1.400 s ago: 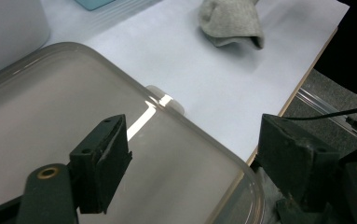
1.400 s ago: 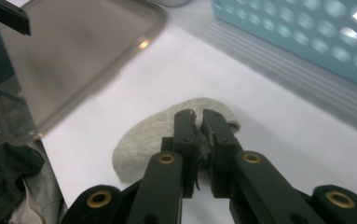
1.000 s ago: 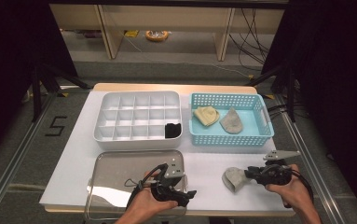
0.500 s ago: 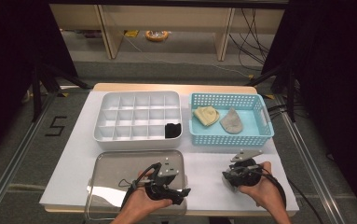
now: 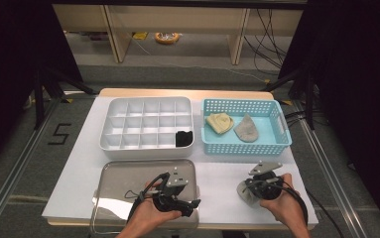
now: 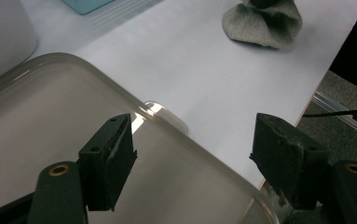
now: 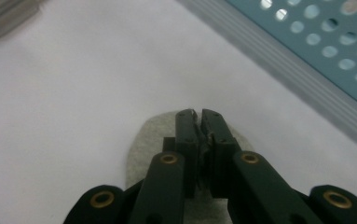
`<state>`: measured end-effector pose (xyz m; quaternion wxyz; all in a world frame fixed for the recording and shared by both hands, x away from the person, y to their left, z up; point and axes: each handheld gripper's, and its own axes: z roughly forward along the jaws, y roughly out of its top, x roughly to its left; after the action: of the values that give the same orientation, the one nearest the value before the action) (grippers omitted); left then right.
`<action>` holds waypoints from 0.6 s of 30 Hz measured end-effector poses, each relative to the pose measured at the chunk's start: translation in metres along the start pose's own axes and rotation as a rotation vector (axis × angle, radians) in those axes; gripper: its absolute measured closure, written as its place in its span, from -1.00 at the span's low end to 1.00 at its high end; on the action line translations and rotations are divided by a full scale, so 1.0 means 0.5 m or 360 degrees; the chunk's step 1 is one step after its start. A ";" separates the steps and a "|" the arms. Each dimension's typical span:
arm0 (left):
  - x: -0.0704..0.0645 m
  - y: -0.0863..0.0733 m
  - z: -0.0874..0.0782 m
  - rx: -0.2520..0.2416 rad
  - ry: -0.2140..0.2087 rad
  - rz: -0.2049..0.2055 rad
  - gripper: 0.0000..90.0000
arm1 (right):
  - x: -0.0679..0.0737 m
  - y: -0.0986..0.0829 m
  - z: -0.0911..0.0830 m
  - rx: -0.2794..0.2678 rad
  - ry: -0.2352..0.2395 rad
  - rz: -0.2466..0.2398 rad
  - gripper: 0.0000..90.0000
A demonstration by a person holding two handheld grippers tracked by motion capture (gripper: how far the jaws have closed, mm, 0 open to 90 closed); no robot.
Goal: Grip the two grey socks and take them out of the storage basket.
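A grey cloth (image 5: 243, 194) lies bunched on the white table near its front right; in the left gripper view the grey cloth (image 6: 262, 21) sits at the top. My right gripper (image 5: 249, 190) is shut on it, its jaws pinching a fold of the grey cloth (image 7: 141, 142) where the right gripper (image 7: 198, 114) points down at the table. Over the front right corner of the metal tray (image 5: 120, 183), my left gripper (image 5: 193, 202) stands open. Nothing sits between the jaws of the left gripper (image 6: 195, 135), and the metal tray (image 6: 50, 126) beneath it is bare.
A white compartment box (image 5: 148, 119) stands at the back left with a black item (image 5: 183, 138) in its front right cell. At the back right, a blue basket (image 5: 247, 147) holds a cream cloth (image 5: 219, 122) and another grey cloth (image 5: 247, 129). The basket wall (image 7: 316, 51) is close by.
My right gripper has shifted left and turned over the grey cloth, which is now bunched under it. The left gripper has stayed over the tray.
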<state>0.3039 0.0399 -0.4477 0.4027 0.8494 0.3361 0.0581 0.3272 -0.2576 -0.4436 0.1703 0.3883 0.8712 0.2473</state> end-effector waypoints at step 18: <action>-0.053 0.099 0.141 0.0093 -0.0102 0.0064 -0.25 | -0.022 -0.120 -0.066 -0.0286 0.0068 0.0271 0.91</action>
<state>0.3356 -0.0444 -0.4546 0.3870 0.8688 0.3074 0.0290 0.2825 -0.3103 -0.4493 0.1640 0.4388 0.8129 0.3461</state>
